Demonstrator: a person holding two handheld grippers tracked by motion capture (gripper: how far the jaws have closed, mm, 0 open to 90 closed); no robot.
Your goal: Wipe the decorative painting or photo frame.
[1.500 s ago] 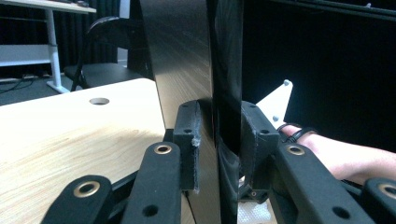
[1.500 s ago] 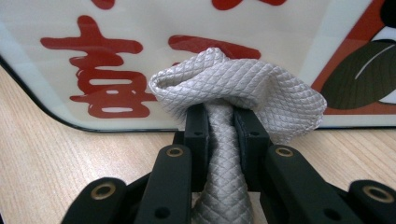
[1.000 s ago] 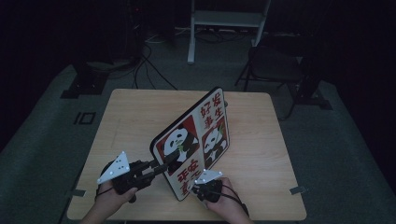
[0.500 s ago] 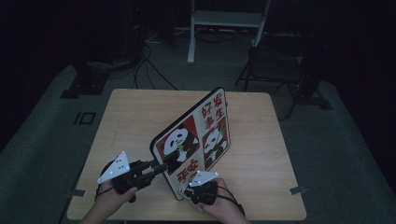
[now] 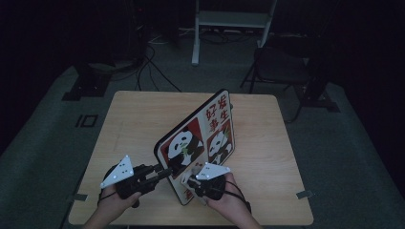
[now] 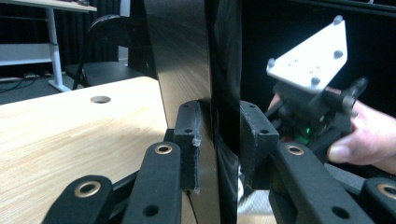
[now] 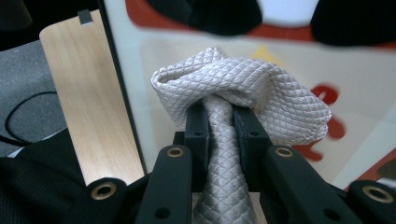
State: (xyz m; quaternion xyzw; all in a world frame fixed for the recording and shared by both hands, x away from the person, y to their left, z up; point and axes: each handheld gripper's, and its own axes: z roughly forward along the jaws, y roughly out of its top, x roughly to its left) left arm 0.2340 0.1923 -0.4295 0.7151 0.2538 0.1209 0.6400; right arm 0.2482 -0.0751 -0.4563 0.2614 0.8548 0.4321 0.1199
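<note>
Panel held on edge for wiping. The left gripper (image 5: 160,174) clamps the near left edge of the panda-printed board (image 5: 200,143), its fingers (image 6: 188,140) clenched on either face of the dark rim, so that the board stands tilted above the desk (image 5: 133,124) with its printed face turned toward the person's right. The right gripper (image 5: 193,181) has its fingers (image 7: 198,135) closed tight on a wad of pale quilted cloth (image 7: 243,93) — bunched over the tips and, in the right gripper view, lying close against the white lower part of the printed face; whether it presses there cannot be told for certain. Judged from this arrangement, the work is the wiping of the printed face: the board is raised and steadied and the cloth is in position low on the face — the panda pictures and red characters above it look yet to be covered. No smear or dust can be made out in this dim light, so the cleaned share stays unknown.
</note>
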